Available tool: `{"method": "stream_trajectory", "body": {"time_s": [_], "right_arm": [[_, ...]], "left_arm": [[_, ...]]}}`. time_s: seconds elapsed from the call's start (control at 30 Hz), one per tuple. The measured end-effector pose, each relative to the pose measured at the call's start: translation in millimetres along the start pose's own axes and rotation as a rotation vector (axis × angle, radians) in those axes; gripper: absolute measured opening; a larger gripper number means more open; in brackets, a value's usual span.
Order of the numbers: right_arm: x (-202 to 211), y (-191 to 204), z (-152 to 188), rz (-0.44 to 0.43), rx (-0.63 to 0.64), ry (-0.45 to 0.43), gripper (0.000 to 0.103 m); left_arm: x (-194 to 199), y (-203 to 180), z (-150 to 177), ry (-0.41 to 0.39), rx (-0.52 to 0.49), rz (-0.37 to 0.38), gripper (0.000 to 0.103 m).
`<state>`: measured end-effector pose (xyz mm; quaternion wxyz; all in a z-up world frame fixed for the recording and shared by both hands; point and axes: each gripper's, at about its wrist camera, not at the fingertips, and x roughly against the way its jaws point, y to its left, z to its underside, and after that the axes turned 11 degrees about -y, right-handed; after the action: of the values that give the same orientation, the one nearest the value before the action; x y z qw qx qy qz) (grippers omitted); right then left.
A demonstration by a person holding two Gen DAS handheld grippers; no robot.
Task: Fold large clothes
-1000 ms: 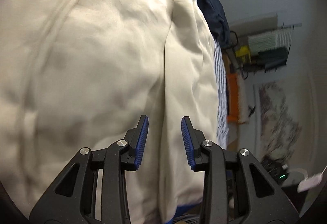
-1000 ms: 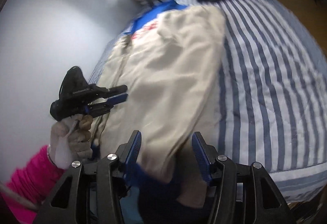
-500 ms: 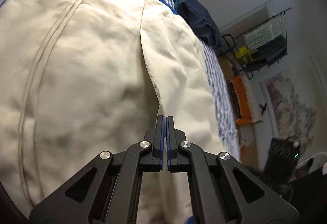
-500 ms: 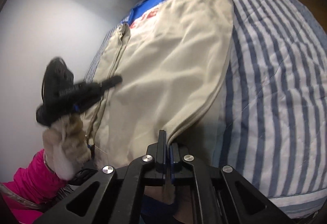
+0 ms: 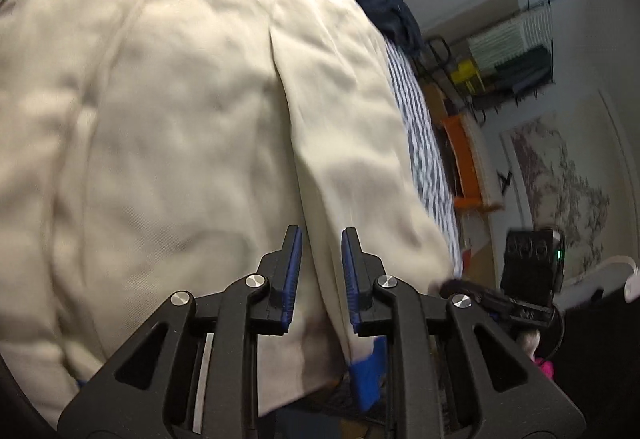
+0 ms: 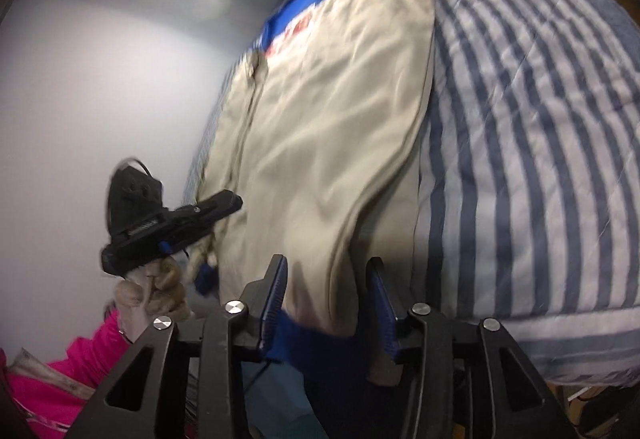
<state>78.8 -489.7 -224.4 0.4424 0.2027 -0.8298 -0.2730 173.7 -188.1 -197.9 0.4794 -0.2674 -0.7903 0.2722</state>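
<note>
Jacket (image 5: pixel 168 143) lies flat on bed (image 6: pixel 532 143). Both tongs opening: left tongs (image 5: pixel 320 271) straddle sleeve seam at 6 o'clock, right tongs (image 6: pixel 328 299) straddle hem, neither clamping. Risk: pads miss cloth on re-close, fold goes crooked.

Half a second back both my grippers were clamped tight; now the left gripper (image 5: pixel 318 271) and right gripper (image 6: pixel 328 301) are opening again, the cream jacket (image 5: pixel 168 127) lying loose between their pads, its hem more rumpled.
</note>
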Motion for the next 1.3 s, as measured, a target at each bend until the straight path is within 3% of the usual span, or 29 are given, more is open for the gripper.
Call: {"method": "stream_trajectory", "body": {"time_s": [0.03,0.1,0.2,0.23,0.3,0.37,0.43,0.47,0.57,0.7,0.83,1.0,1.2,1.3], "right_arm": [[-7,2,3,0.005,0.005,0.025,0.03],[-16,4,5,0.021,0.005,0.052,0.007],[-3,5,-3,-0.104,-0.11,-0.03,0.004],[1,6,-5,-0.077,-0.096,-0.042,0.004],[-4,2,-4,0.063,-0.057,-0.006,0.004],[-16,-11,5,0.133,-0.1,0.046,0.004],[-24,-6,7,0.171,-0.058,0.053,0.004],[-25,0,5,0.188,-0.024,0.055,0.006],[-19,16,0,0.213,0.051,0.032,0.031],[4,18,-11,0.167,0.055,-0.071,0.04],[-3,2,-13,0.134,0.006,-0.058,0.041],[0,-18,1,0.09,-0.049,-0.036,0.041],[6,-56,16,0.008,-0.17,-0.02,0.045],[9,-60,19,-0.041,-0.192,-0.021,0.046]], "left_arm": [[-3,-1,6,0.02,-0.006,0.0,0.018],[-8,-1,16,0.046,0.0,0.003,0.018],[-8,-6,25,0.034,-0.038,-0.035,0.018],[-9,-9,28,0.036,-0.063,-0.056,0.018],[-12,-11,32,0.042,-0.109,-0.087,0.018],[-7,-11,34,0.032,-0.131,-0.102,0.018],[2,-13,35,0.007,-0.149,-0.119,0.018],[8,-13,35,-0.009,-0.156,-0.128,0.018],[30,-24,33,-0.075,-0.188,-0.126,0.018],[45,-57,30,-0.158,-0.285,-0.088,0.018],[10,-75,37,-0.061,-0.376,-0.059,0.018],[-26,-41,59,0.048,-0.398,-0.199,0.018],[-21,-34,60,0.042,-0.376,-0.186,0.02],[-7,-40,56,0.008,-0.338,-0.135,0.019]]}}
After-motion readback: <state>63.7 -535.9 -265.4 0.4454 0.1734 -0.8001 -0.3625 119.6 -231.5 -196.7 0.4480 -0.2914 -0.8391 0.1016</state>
